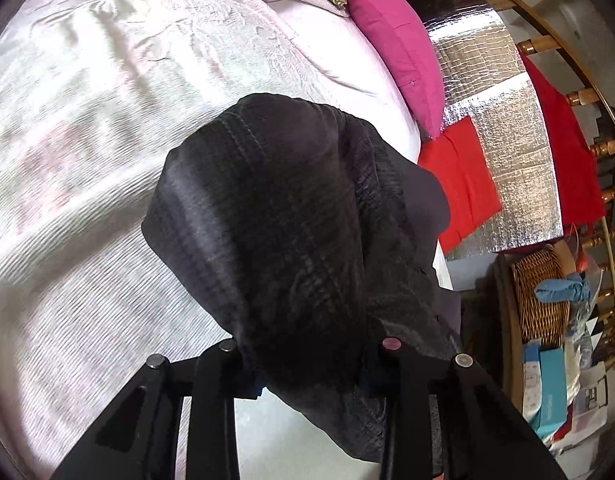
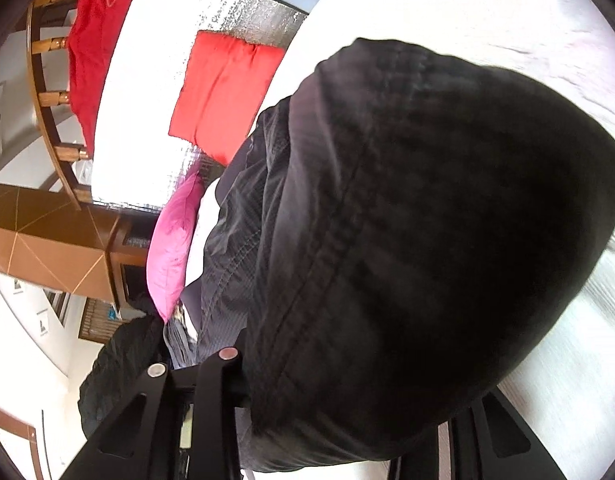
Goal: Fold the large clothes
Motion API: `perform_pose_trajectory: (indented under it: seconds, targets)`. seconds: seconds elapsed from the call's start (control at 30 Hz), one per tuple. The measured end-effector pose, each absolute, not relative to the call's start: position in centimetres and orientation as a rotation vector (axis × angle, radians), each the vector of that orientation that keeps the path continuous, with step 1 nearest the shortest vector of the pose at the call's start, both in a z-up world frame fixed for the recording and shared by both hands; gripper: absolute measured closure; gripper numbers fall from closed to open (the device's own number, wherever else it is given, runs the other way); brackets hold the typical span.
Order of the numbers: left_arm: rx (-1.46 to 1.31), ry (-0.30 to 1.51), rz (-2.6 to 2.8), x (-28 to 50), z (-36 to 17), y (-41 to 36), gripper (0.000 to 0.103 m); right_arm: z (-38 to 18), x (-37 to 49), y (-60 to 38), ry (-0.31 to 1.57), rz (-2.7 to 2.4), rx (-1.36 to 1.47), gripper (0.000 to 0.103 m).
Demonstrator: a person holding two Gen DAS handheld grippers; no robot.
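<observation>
Both the left gripper (image 1: 311, 364) and right gripper (image 2: 347, 392) are clamped on the dark grey woven garment (image 1: 291, 216), lifted above the pale pink textured bedspread (image 1: 87, 160); the cloth drapes forward from each alike, neither nearer.

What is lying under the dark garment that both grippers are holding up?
Under the dark garment lies the pale bedspread of the bed. The part directly beneath the cloth is covered, and the garment also hides the fingertips of the left gripper and right gripper.

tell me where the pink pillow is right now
The pink pillow leans at the bed's far right edge in the left wrist view, above the folded red cloth.
</observation>
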State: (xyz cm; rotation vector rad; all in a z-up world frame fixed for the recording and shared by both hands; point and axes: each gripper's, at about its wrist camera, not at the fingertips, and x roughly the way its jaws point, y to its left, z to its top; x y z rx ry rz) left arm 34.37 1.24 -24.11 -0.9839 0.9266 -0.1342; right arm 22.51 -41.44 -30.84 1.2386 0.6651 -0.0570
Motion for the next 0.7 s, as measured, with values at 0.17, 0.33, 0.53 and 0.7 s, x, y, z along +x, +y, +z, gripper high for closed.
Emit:
perform_pose_trajectory:
  seconds: [0.17, 0.33, 0.53, 0.7]
  targets:
    - [-0.952, 0.923, -0.138, 31.2, -24.2, 1.4, 0.069, -31.2, 19.0, -40.5, 0.656, -0.058, 1.246, 0.064]
    - [-0.922, 0.927, -0.152, 29.1, -24.6, 1.7, 0.069, -31.4, 16.9, -40.3, 0.652, -0.065, 1.243, 0.064]
    - [-0.881, 0.933, -0.17, 28.9, -25.3, 1.5, 0.067, -31.1, 18.1, -39.8, 0.665, -0.081, 1.21, 0.064]
    - [-0.92, 0.977, -0.202, 29.2, -26.4, 2.4, 0.052, -31.7, 18.1, -40.1, 0.692, -0.055, 1.256, 0.053]
